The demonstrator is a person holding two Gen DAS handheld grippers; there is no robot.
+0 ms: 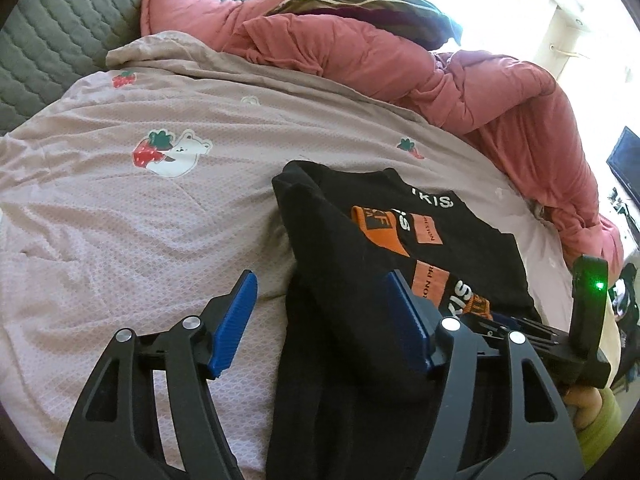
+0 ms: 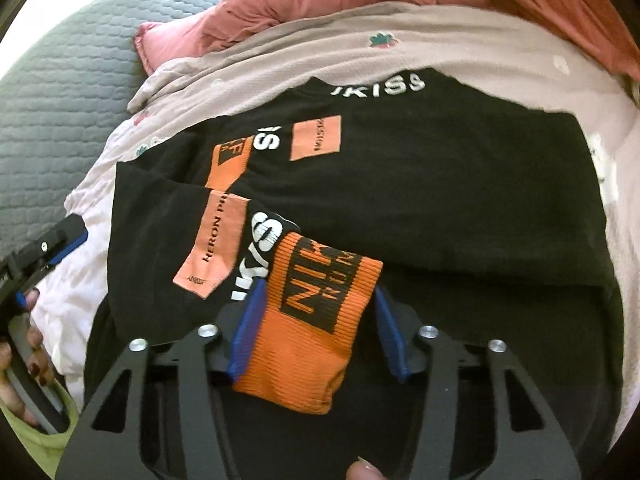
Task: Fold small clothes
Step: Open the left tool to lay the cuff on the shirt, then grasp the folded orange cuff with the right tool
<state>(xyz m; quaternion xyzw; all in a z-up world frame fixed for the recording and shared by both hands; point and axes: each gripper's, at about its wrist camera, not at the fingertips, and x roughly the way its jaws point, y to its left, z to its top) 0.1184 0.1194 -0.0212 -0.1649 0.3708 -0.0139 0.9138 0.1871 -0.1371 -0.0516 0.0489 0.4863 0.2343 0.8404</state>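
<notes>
A small black sweatshirt (image 1: 460, 240) with orange patches and white lettering lies flat on the bed, one sleeve folded across its front (image 2: 440, 180). My left gripper (image 1: 320, 320) stands open over the garment's left edge. A black fold lies between its blue pads, and the left pad (image 1: 236, 320) is over bare sheet. My right gripper (image 2: 316, 328) is shut on the orange ribbed sleeve cuff (image 2: 316, 320), which bulges between the two blue pads. The left gripper's body (image 2: 60, 248) shows at the left of the right wrist view, held by a hand.
The pale pink sheet (image 1: 120, 220) with strawberry and bear prints covers the bed. A rumpled pink duvet (image 1: 400, 60) is heaped along the far side. A grey quilted surface (image 1: 60, 40) is at the far left. A dark screen (image 1: 624, 164) stands at the right.
</notes>
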